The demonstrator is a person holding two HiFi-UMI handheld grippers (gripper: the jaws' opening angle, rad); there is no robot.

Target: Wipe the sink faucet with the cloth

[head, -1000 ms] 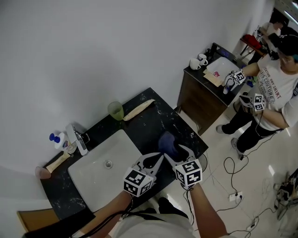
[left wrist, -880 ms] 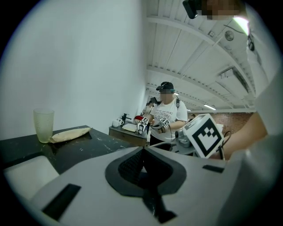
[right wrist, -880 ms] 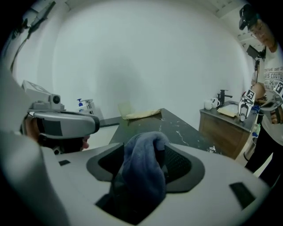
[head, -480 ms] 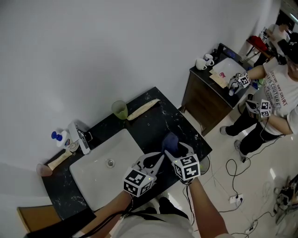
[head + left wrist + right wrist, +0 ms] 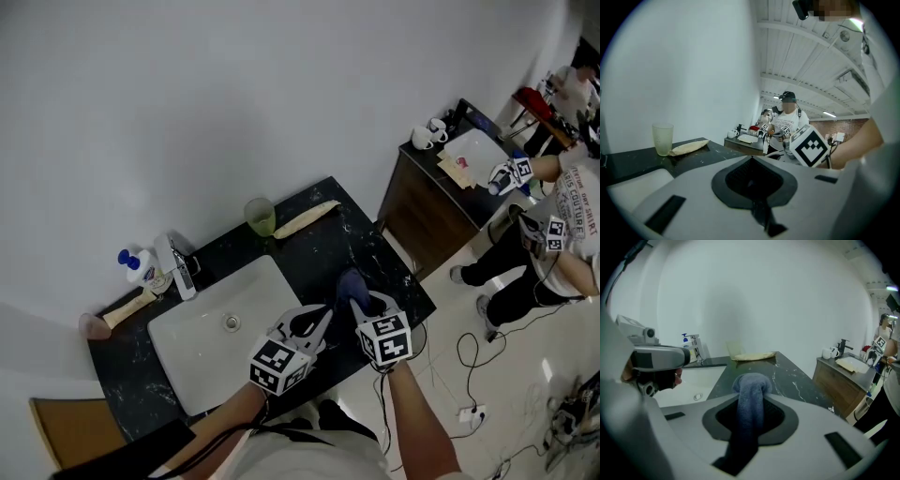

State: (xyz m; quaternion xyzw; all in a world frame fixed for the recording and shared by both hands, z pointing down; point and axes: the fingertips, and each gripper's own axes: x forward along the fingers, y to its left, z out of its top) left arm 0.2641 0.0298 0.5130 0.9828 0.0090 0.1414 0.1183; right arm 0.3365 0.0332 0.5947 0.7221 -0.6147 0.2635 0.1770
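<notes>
Two fingers of the right gripper (image 5: 366, 309) have just closed on the cloth (image 5: 751, 385), seemingly soft, light and limp, at its fold; left gripper (image 5: 307, 326) fingers together, empty.

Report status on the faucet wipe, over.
Left gripper shut, empty. Right gripper just closed, cloth clamped between its jaws. Faucet not yet touched; only the sink lies between.

Item count, located from the sink (image 5: 202, 323), quantity one:
- Faucet (image 5: 176, 266): one, at the sink's wall side.
- Soap bottle (image 5: 138, 263): one, beside the faucet.
- Green cup (image 5: 261, 217): one, at the sink's far right corner.
- Beige cloths (image 5: 305, 217): two, one on each side of the sink.
- Blue cloth (image 5: 351, 288): one, right of the sink.
- White mugs (image 5: 433, 131): two, well right of the sink.
</notes>
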